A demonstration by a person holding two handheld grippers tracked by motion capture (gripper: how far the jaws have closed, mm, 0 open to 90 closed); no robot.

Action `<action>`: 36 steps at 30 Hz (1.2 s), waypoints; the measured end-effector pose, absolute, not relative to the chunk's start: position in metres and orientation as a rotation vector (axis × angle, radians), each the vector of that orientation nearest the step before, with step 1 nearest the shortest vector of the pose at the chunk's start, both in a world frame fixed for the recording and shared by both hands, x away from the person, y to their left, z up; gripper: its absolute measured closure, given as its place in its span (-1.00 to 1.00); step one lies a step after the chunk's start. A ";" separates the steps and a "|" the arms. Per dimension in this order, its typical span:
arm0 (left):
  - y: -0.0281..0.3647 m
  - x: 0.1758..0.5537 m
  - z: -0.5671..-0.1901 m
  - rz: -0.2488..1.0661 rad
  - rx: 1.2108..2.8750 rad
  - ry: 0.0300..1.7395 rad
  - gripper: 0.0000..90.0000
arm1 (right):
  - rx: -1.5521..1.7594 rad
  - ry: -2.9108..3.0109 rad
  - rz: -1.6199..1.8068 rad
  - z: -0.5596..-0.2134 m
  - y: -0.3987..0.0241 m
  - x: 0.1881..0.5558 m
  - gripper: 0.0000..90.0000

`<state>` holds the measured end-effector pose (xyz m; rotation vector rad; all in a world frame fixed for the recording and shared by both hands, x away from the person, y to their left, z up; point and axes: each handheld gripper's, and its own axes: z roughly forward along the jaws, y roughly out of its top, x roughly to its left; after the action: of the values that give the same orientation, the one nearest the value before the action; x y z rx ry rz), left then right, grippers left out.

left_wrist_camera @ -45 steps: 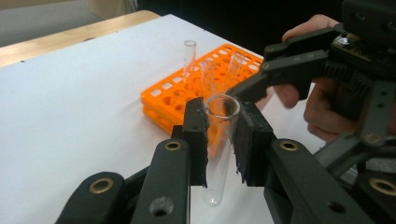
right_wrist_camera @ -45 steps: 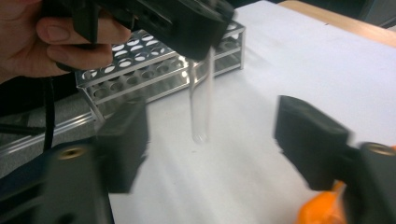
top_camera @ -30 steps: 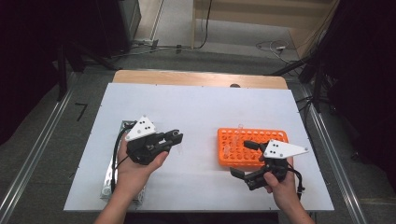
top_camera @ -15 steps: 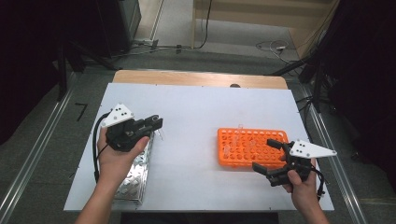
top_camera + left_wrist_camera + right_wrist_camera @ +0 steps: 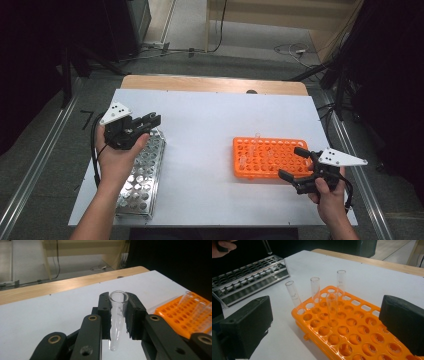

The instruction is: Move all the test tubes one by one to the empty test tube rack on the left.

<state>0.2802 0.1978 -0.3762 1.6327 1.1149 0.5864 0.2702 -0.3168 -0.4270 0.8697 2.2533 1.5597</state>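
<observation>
Test tube, clenched in the left gripper, has travelled from the orange rack to over the metal rack; right gripper gapes empty, so insertion comes next

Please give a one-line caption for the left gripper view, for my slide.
Left gripper clamps a clear test tube above the white table.

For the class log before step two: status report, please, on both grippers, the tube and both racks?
Left gripper shut on glass tube, above metal rack. Right gripper open, empty, at orange rack; four tubes stand there. Nothing in the way.
</observation>
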 end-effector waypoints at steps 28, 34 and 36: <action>0.203 0.308 -0.424 0.624 1.648 1.271 0.68 | 0.893 2.259 1.542 -0.430 -0.317 0.271 -1.00; 0.200 0.310 -0.429 0.618 1.668 1.281 0.68 | 0.890 2.261 1.538 -0.431 -0.316 0.272 -1.00; 0.199 0.310 -0.429 0.624 1.673 1.285 0.68 | 0.888 2.262 1.538 -0.431 -0.316 0.271 -1.00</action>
<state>0.3104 0.1991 -0.4291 1.6725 1.2846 0.6238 0.2714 -0.3161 -0.4309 0.8879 2.2623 1.5381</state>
